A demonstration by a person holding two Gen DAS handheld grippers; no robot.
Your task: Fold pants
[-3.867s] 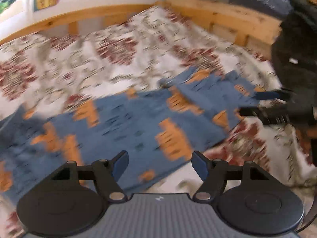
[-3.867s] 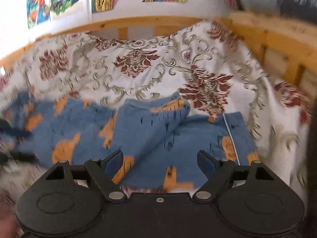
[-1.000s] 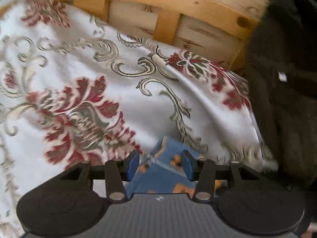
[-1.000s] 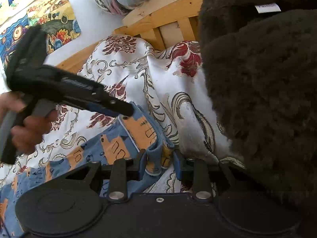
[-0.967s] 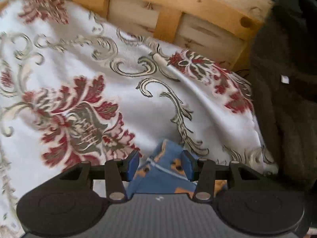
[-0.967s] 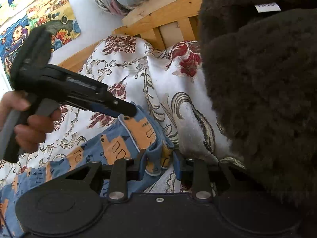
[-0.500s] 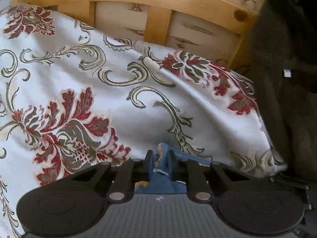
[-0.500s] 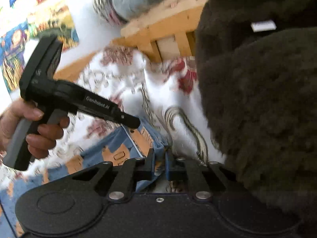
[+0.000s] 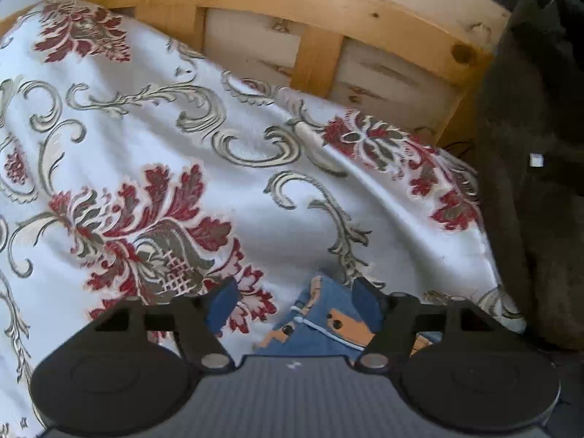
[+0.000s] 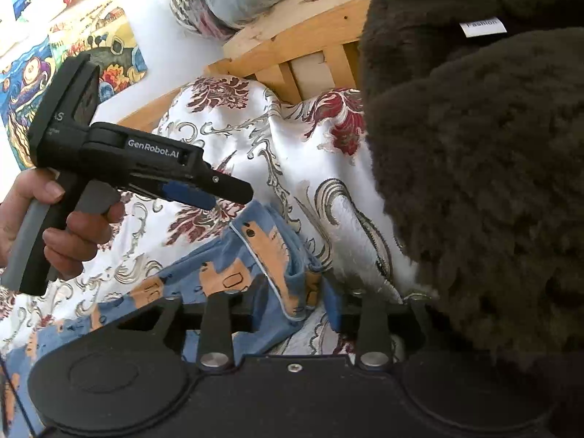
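Observation:
The pants are blue with orange patches and lie on a floral bedspread. In the left wrist view the waistband corner (image 9: 325, 325) with a white drawstring sits just below my open left gripper (image 9: 295, 299), near its right finger. In the right wrist view the pants (image 10: 233, 266) stretch to the lower left. Their folded waistband edge lies between the jaws of my right gripper (image 10: 295, 299), which stand apart around it. The left gripper (image 10: 219, 191) shows there too, held by a hand, just above the waistband.
A white bedspread with red flowers (image 9: 219, 182) covers the bed. A wooden bed frame (image 9: 321, 18) runs along the far side. A dark fuzzy garment (image 10: 474, 164) hangs close on the right. Pictures (image 10: 73, 47) hang on the wall.
Both grippers were shut on the waistband half a second ago; both have now opened and let go of it. The left gripper has lifted slightly off the cloth.

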